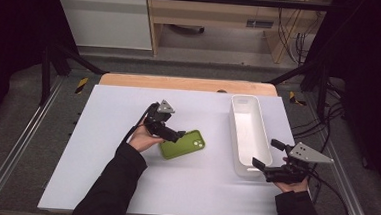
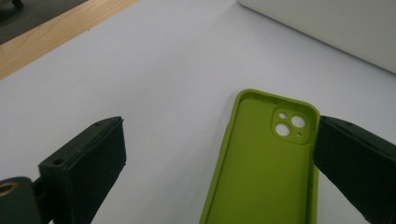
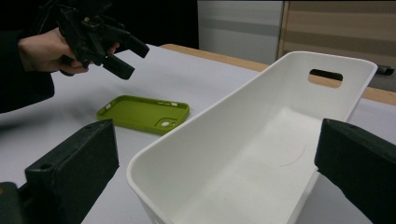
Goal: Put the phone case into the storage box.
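Left tool (image 1: 176,135): jaws spread wide, nothing held. It hovers over the near-left end of the flat lime-green silicone phone case (image 1: 182,144). In the left gripper view the left tool (image 2: 219,158) has one jaw out over bare surface and the other at the case's long edge by the camera cutout; contact there can't be confirmed. The case (image 2: 261,168) lies open side up, inner face showing, camera holes at its far end.

Right tool (image 1: 267,155): jaws also wide, empty. It sits at the near end of the long white plastic bin (image 1: 247,133). In the right gripper view the right tool (image 3: 217,163) has its two jaws on either side of the bin's near end wall, apart from it, not clamped. The bin (image 3: 261,121) is upright and empty, with a handle slot in the far end wall.

Case position: flat on the pale lavender sheet-covered surface (image 1: 107,132), roughly mid-surface, left of the bin and near it, not touching. Seen from the right tool, the case (image 3: 142,113) lies beyond the bin's left rim, with the left tool (image 3: 123,56) above it.
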The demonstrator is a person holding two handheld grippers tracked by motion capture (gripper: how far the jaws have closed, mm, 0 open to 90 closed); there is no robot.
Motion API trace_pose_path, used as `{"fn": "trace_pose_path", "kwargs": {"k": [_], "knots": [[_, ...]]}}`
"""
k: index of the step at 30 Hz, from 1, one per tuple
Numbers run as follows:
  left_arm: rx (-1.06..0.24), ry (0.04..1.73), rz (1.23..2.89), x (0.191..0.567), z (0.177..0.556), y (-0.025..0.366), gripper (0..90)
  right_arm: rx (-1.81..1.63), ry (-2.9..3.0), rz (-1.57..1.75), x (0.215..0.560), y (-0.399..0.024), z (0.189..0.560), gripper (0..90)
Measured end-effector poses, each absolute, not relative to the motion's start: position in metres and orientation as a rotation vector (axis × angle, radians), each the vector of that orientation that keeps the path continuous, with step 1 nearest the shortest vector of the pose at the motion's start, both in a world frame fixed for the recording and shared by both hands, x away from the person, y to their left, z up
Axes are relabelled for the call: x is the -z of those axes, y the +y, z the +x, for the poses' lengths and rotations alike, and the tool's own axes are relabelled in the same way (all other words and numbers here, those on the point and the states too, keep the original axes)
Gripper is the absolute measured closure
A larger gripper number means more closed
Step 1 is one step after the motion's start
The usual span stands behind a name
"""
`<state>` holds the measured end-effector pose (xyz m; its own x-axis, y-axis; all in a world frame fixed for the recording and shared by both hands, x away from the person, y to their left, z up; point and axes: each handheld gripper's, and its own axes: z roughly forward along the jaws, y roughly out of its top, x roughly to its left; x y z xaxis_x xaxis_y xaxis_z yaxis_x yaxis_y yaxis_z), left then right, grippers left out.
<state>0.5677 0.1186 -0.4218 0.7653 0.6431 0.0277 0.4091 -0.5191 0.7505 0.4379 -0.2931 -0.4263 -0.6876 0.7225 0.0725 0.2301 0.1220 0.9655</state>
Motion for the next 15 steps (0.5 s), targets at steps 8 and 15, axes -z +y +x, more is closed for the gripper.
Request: {"fn": "trace_pose_path", "kwargs": {"k": [8,15], "knots": [[-0.380,0.795,2.237,0.433,0.571,0.115,2.2,-1.593,1.989,0.920,0.426,-0.293,0.438,0.3],[-0.374,0.806,2.251,0.440,0.574,0.115,3.5,-1.593,1.988,0.920,0.426,-0.293,0.438,0.3]]}}
